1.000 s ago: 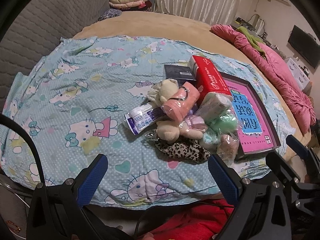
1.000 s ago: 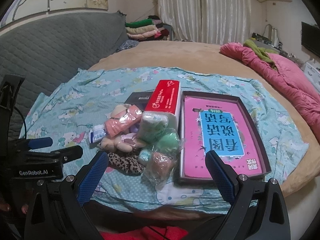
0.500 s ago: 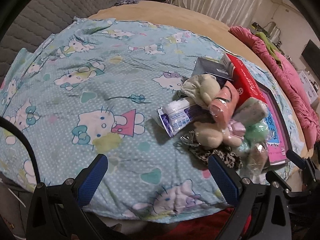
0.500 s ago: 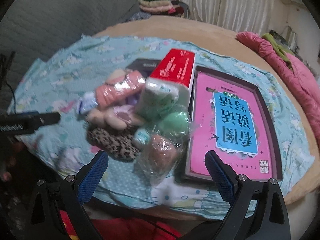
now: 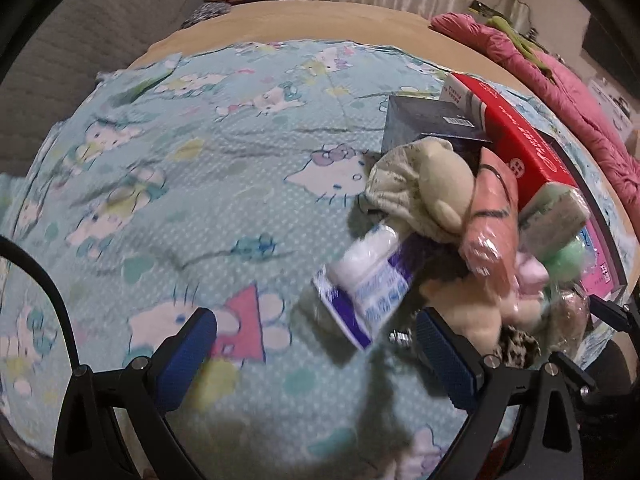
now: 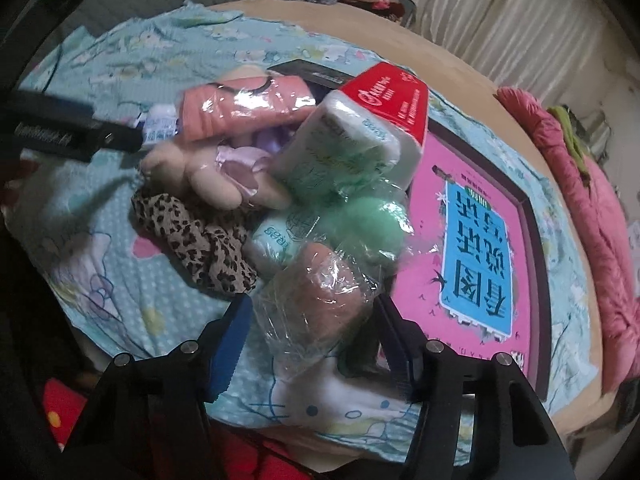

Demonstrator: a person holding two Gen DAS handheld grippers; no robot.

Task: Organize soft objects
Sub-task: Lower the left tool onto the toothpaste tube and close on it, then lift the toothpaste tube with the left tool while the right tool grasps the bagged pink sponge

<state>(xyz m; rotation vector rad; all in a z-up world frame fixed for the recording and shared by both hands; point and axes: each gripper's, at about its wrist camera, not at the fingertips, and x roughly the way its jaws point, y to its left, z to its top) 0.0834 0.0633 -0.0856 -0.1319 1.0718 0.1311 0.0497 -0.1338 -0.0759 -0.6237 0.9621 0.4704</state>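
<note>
On the bed's cartoon sheet (image 5: 208, 184), soft things lie heaped beside the pink box (image 6: 476, 240) near the front edge. My right gripper (image 6: 310, 344), jaws just closing, straddles the wrapped brown bundle (image 6: 320, 300) to lift it; my left gripper (image 5: 316, 344) hangs released over bare sheet.

From the left tool (image 5: 316, 356), the cartoon bedsheet (image 5: 168, 184) lies bare from nine to twelve o'clock. At two o'clock the heap of soft things (image 5: 452, 216) blocks passage, walled behind by the red box (image 5: 524, 148) and pink tray (image 6: 480, 240).
</note>
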